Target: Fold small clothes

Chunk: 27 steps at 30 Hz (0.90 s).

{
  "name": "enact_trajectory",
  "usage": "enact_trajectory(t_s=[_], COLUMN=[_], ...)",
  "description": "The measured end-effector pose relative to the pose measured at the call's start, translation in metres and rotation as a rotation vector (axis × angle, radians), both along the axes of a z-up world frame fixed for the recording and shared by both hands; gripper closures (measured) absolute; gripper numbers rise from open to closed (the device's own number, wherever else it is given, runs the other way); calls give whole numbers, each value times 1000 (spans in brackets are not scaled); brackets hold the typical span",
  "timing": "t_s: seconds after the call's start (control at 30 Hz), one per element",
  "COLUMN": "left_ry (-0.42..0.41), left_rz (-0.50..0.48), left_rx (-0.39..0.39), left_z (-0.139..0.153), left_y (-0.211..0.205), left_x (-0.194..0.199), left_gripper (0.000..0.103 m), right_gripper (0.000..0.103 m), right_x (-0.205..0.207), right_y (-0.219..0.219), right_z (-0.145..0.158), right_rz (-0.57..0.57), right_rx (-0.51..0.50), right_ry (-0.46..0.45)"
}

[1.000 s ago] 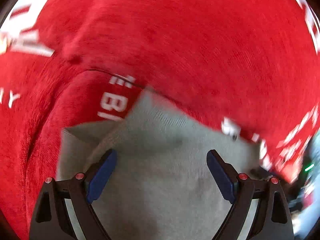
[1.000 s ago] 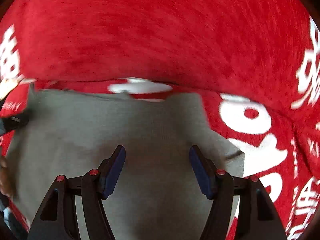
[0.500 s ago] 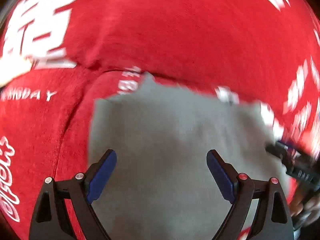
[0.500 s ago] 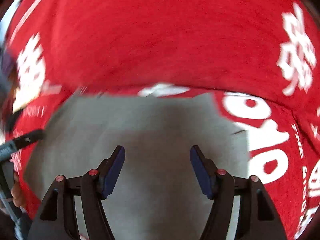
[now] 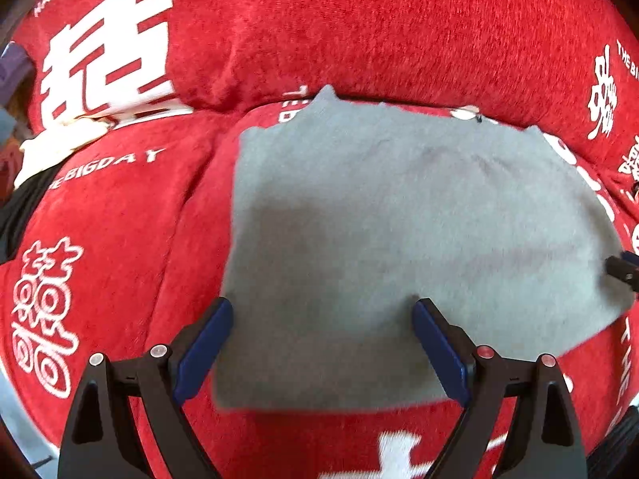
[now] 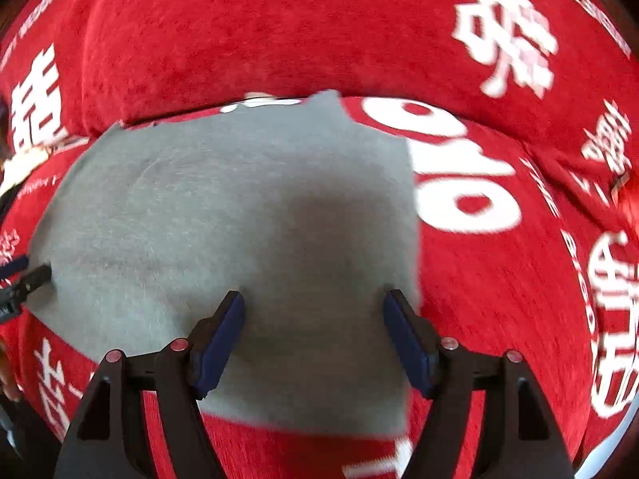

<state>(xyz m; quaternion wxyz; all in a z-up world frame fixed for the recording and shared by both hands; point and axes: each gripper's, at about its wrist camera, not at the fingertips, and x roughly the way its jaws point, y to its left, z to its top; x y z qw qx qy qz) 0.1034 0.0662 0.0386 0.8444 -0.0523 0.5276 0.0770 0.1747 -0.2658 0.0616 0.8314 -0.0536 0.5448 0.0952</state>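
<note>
Both views pulled back; more grey garment (image 5: pixel 399 239) visible; right gripper (image 6: pixel 313 335) opening.

Left gripper (image 5: pixel 321 311) tipped steeply downward, blue-padded fingers (image 5: pixel 203 345) spread wide, nothing pinched between them. Right gripper (image 6: pixel 313 305) angled down likewise, jaws opening, pads (image 6: pixel 407 343) pressing on nothing. Tip of right gripper poking in at right edge of left wrist view (image 5: pixel 621 269); tip of left gripper showing at left edge of right wrist view (image 6: pixel 24 281).
</note>
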Motion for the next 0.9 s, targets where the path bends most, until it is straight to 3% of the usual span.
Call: enact_trajectory(t_s=[0.1,0.23,0.37,0.47,0.57,0.6,0.67,0.8,0.9], left_ry=[-21,-61,-67,-43,32,32,-18,-19,-16], left_rz=[21,25,25,28,48,46,18,-47,-48], left_rx=[-19,-46,-52,-53,-63,-73,-64,-21,-38], left_z=[13,29,33,23,-7,-12,-12,-8,5], left_y=[0,-7,-13,-14,-4,-2,-2,-8,-5], left_x=[-15,-19,-13,-6,-3,-5,-15,-29,-34], left_gripper=[11,11,11,11,11,11,11,11,11], right_gripper=[27,27,27,28,26,26,25,25,25], right_x=[-15,-27,-40,-39,-32,-31,-28,-34,-38], right_y=[2,47,104,121,114,103,85,37,5], right_z=[15,25,16,-1,-19,-20,-20,-17,-6], right_rz=[-27,74,206,229,196,179,148,91,37], right_rx=[-27,-26,-103,-114,-110,-66,-44,-13,21], right_ry=[-4,-32,-44,-10,34,34,36,43,60])
